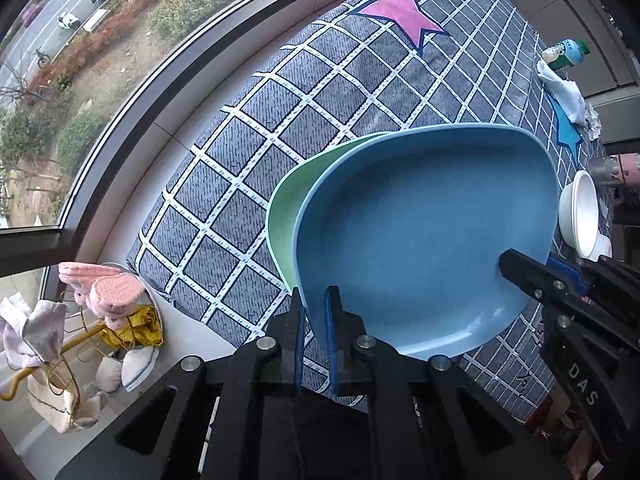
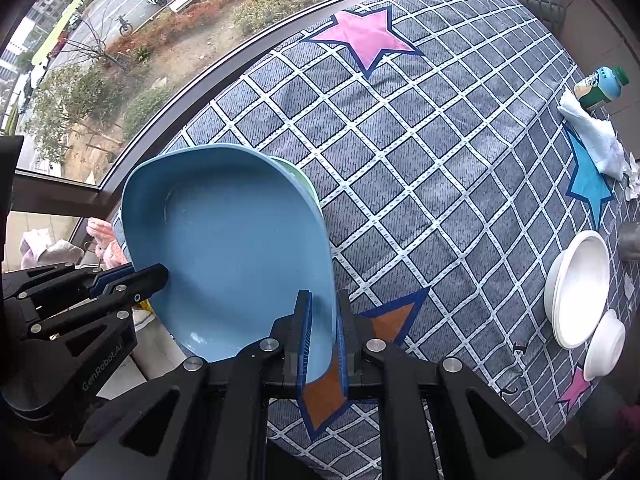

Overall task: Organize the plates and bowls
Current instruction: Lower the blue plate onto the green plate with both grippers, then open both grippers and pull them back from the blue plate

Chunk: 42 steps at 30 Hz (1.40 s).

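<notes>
A blue plate (image 1: pixel 420 240) (image 2: pixel 232 248) is held from two opposite sides over the checked tablecloth. My left gripper (image 1: pixel 315 312) is shut on its near-left rim, and it shows from the side in the right wrist view (image 2: pixel 156 276). On the opposite rim my right gripper (image 2: pixel 323 328) is also shut, and the left wrist view catches it at the right (image 1: pixel 520 272). A green plate (image 1: pixel 288 208) (image 2: pixel 302 178) peeks out from under the blue one. I cannot tell whether the two plates touch.
White bowls (image 1: pixel 580 212) (image 2: pixel 576 288) sit stacked near the right edge, a smaller white bowl (image 2: pixel 604 344) beside them. A bottle (image 2: pixel 600 88), a white cloth (image 2: pixel 592 140) and a metal cup (image 2: pixel 632 244) lie at the far right. The window frame (image 1: pixel 132 92) runs along the left.
</notes>
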Each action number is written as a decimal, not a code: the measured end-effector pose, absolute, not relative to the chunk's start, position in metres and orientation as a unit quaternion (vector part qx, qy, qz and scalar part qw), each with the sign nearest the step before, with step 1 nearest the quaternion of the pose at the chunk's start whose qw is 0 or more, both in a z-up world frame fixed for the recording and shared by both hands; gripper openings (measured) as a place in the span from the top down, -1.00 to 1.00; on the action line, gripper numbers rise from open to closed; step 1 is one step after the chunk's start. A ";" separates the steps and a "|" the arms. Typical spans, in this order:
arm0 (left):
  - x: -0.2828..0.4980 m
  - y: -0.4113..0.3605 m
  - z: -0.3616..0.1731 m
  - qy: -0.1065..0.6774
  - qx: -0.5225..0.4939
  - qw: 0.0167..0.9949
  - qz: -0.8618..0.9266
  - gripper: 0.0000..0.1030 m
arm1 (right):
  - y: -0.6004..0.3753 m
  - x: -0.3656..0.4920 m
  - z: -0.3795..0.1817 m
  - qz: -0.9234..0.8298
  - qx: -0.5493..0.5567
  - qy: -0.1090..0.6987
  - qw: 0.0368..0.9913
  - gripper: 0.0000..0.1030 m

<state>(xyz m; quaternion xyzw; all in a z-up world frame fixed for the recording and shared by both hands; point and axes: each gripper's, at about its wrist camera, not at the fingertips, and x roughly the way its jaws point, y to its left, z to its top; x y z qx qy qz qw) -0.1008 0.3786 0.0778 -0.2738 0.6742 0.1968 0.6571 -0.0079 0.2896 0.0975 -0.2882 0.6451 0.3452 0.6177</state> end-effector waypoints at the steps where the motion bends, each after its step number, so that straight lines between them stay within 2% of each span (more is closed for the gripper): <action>1: -0.101 0.379 0.078 0.674 -0.273 0.657 0.198 0.81 | 0.290 -0.008 0.097 0.346 -0.288 0.645 0.617 0.74; 14: -0.101 0.380 0.080 0.672 -0.272 0.657 0.207 0.80 | 0.292 -0.008 0.098 0.349 -0.292 0.642 0.617 0.74; 18: -0.104 0.381 0.077 0.679 -0.271 0.649 0.213 0.76 | 0.297 -0.010 0.099 0.355 -0.297 0.637 0.617 0.74; 20: -0.106 0.381 0.072 0.688 -0.267 0.637 0.223 0.63 | 0.300 -0.011 0.099 0.357 -0.299 0.635 0.616 0.72; 21: -0.108 0.382 0.071 0.689 -0.270 0.634 0.225 0.57 | 0.301 -0.011 0.098 0.355 -0.300 0.637 0.615 0.69; 22: -0.109 0.383 0.070 0.689 -0.271 0.633 0.227 0.56 | 0.301 -0.011 0.099 0.349 -0.302 0.638 0.617 0.41; 23: -0.109 0.384 0.071 0.688 -0.271 0.633 0.230 0.53 | 0.299 -0.010 0.100 0.345 -0.300 0.636 0.621 -0.14; 24: -0.110 0.384 0.071 0.687 -0.271 0.633 0.231 0.51 | 0.296 -0.008 0.103 0.340 -0.298 0.630 0.632 -0.36; 25: -0.110 0.384 0.072 0.686 -0.270 0.635 0.232 0.50 | 0.292 -0.007 0.107 0.336 -0.295 0.623 0.642 -0.45; 34: -0.082 0.349 0.081 0.690 -0.228 0.662 0.183 0.48 | 0.233 0.005 0.117 0.296 -0.233 0.646 0.664 -0.45; 42: -0.046 0.290 0.091 0.700 -0.167 0.683 0.123 0.19 | 0.144 0.021 0.111 0.215 -0.163 0.688 0.674 -0.45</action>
